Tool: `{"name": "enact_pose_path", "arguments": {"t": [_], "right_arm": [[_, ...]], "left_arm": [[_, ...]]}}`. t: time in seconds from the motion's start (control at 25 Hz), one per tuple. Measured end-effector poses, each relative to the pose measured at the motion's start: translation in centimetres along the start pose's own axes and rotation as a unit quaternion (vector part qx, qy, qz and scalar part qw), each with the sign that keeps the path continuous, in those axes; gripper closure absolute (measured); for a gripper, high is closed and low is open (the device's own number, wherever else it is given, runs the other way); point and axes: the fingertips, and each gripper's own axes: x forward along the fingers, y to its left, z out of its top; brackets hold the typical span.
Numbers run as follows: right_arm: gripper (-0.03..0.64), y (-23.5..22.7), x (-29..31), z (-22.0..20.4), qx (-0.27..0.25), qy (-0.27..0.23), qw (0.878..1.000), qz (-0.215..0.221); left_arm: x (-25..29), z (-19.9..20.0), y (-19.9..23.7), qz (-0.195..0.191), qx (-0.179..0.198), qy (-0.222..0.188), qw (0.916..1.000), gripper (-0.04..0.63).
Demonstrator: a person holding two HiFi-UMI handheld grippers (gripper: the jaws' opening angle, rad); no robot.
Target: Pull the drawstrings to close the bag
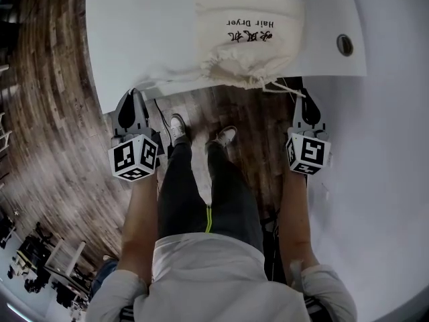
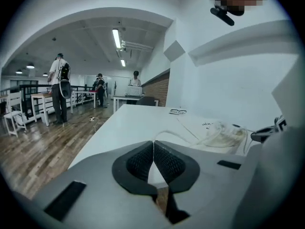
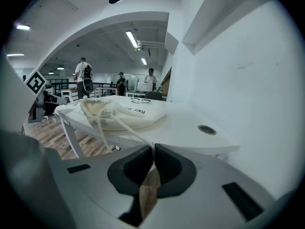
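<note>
Person's white top (image 1: 221, 280) nearest. Plank wood floor (image 1: 60, 113); white wall (image 1: 395, 146) at right. White table (image 1: 134, 32): cream bag (image 1: 244, 35) at its near edge, mouth puckered. Left gripper (image 1: 132, 94) pinches left drawstring (image 1: 157, 82); right gripper (image 1: 299, 89) pinches right drawstring (image 1: 285, 88).

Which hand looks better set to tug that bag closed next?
Probably right: the right claw holds the right drawstring straight to the bag. The left claw holds the left drawstring in a loose curve.
</note>
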Motion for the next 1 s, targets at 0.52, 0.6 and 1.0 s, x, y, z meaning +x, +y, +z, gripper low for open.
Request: {"name": "enact_pose_path", "arguments": {"t": [0.52, 0.6, 1.0], "right_arm": [[0.575, -3.9, -3.8, 4.8, -0.03, 0.026, 0.998, -0.056], [0.575, -3.9, -4.6, 5.2, -0.033, 0.02, 0.997, -0.064], [0.575, -5.1, -10.4, 11.6, -0.052, -0.022, 0.993, -0.106]], "left_arm": [[-1.3, 8.1, 1.9, 0.028, -0.009, -0.029, 0.9991, 0.577], [-1.9, 8.2, 2.2, 0.027, -0.015, -0.034, 0.9989, 0.577], [-6.3, 15.2, 2.9, 0.013, 0.038, -0.1, 0.9942, 0.577]]}}
